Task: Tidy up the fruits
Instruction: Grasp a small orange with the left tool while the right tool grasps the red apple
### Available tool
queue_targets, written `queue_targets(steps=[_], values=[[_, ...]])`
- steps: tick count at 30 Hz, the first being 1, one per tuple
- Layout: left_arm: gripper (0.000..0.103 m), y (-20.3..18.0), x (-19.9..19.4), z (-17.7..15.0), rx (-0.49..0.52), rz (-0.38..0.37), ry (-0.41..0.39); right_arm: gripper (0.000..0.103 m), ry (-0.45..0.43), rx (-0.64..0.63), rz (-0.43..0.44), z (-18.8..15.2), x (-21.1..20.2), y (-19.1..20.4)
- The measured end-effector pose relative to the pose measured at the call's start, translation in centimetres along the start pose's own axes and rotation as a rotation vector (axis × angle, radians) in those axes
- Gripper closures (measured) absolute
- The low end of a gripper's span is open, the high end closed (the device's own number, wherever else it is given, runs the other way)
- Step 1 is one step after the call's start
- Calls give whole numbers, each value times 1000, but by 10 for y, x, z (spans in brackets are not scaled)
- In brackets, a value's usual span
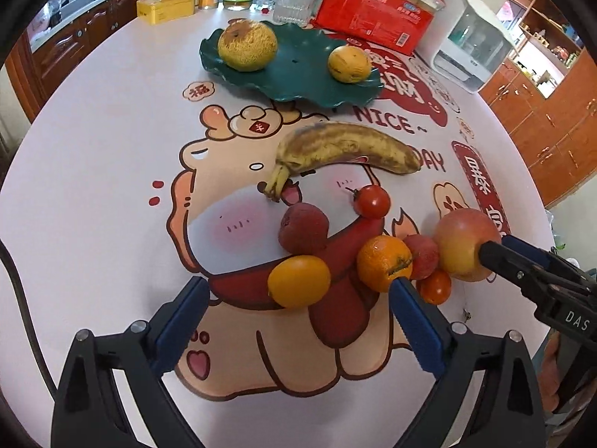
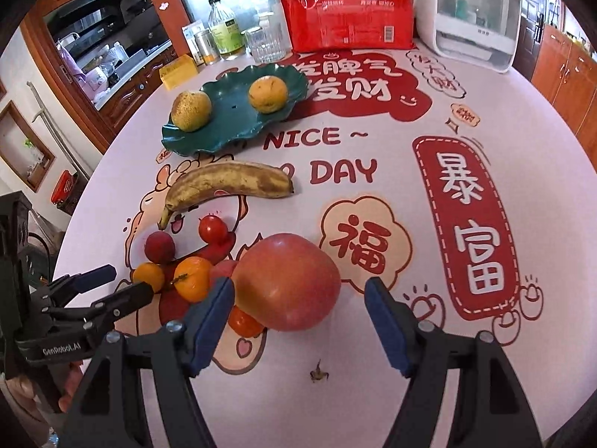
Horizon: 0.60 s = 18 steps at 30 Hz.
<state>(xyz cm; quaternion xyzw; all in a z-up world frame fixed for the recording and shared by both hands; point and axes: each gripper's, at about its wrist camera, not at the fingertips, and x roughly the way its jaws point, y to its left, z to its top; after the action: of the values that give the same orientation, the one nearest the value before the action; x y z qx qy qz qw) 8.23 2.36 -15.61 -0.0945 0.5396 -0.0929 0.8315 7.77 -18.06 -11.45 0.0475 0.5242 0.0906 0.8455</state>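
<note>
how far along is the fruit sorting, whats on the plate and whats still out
Done: two yellowish fruits sit on the green plate. In hand: nothing gripped; the open right gripper is closing in on the apple, and the left gripper is open by the yellow tomato. Left: the banana and the small fruits on the table.

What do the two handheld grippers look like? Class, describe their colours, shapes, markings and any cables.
Both are matte black frames with triangular cut-outs and silver rivets. The left gripper and right gripper each carry two blue ribbed pads. White lettering reads "GenRobot.AI" on the left body, seen from the right wrist, and "DAS" on the right body. A dark cable runs beside the left one.
</note>
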Motion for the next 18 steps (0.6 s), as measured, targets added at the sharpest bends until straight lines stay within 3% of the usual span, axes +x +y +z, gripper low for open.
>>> queue_targets(steps=[4, 10, 13, 18], values=[[34, 3, 13, 3, -9, -18, 49, 30, 20, 17, 39, 3, 9, 0], [48, 2, 17, 7, 5, -11, 42, 28, 64, 46, 85, 7, 25, -2], [66, 1, 19, 9, 18, -8, 43, 28, 90, 53, 104, 7, 34, -1], [68, 2, 18, 7, 11, -19, 40, 31, 121, 44, 123, 2, 46, 0]])
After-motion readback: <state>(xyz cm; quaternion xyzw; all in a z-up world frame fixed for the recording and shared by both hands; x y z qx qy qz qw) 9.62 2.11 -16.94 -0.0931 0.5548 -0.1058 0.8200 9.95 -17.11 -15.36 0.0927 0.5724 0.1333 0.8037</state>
